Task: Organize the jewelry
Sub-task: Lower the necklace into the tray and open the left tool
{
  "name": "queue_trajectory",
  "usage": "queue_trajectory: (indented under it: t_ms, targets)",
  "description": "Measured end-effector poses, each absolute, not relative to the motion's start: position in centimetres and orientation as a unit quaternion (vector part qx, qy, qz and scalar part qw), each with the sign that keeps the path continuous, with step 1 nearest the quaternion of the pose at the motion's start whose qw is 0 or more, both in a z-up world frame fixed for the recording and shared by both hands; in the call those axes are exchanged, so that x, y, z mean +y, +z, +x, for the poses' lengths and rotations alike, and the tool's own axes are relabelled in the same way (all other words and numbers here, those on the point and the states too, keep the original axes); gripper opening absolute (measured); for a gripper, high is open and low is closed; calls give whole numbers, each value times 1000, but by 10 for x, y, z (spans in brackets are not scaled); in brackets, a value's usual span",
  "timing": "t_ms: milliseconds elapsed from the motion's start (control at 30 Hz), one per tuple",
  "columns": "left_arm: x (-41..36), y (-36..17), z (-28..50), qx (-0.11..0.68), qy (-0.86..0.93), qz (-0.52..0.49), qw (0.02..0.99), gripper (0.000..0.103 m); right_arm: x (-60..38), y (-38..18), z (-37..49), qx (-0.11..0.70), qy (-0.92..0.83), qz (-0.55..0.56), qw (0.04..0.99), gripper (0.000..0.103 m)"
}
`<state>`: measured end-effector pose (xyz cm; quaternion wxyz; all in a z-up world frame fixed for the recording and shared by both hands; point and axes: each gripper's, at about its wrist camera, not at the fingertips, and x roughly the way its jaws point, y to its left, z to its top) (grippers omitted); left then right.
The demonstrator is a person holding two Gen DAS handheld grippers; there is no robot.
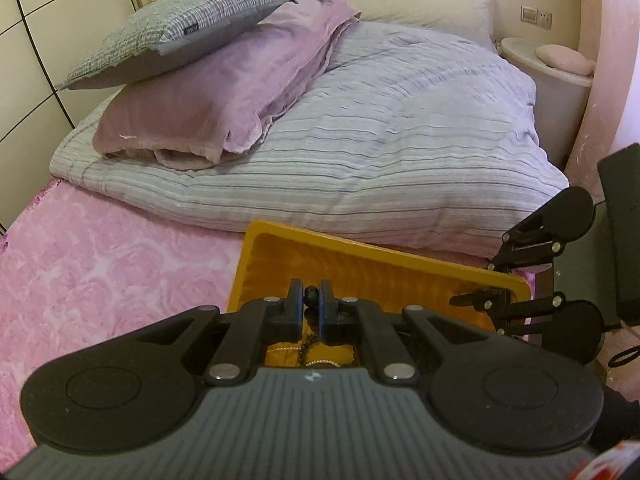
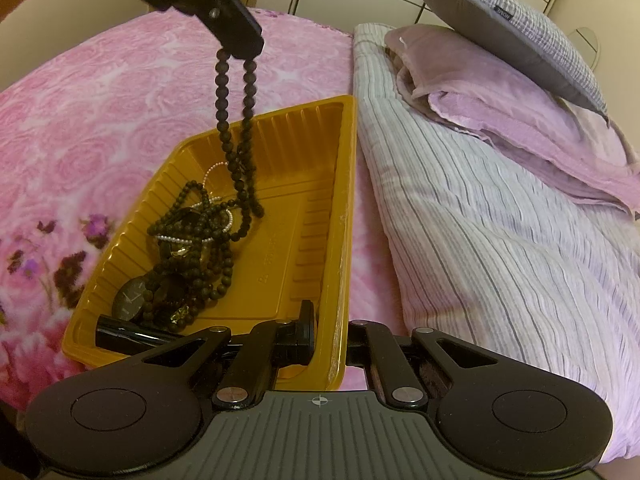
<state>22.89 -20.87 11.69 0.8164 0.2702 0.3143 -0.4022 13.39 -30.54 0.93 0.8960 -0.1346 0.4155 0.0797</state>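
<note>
A yellow plastic tray (image 2: 288,240) lies on the pink bed cover. It holds a heap of dark bead strands (image 2: 192,276), a thin pearl strand (image 2: 188,239), a dark-faced watch (image 2: 130,298) and a black tube (image 2: 128,336). My left gripper (image 2: 240,46) hovers over the tray, shut on a dark bead strand (image 2: 236,120) whose loop hangs down into it. In the left wrist view one bead (image 1: 312,294) sits between the shut pads of the left gripper (image 1: 313,304), above the tray (image 1: 380,272). My right gripper (image 2: 334,334) is shut on the tray's near right rim.
A striped duvet (image 2: 480,220) lies against the tray's right side, with a folded purple blanket (image 2: 520,120) and a grey pillow (image 2: 512,28) on top. The pink floral bed cover (image 1: 100,272) spreads to the left. A white bedside table (image 1: 552,76) stands far right.
</note>
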Motion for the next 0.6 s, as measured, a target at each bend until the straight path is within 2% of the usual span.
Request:
queue_trajectory:
  t_ms: [600]
  targets:
    - [-208,107,232,331,-397,265,814,6,-306,9,134,416,80,-134,896,6]
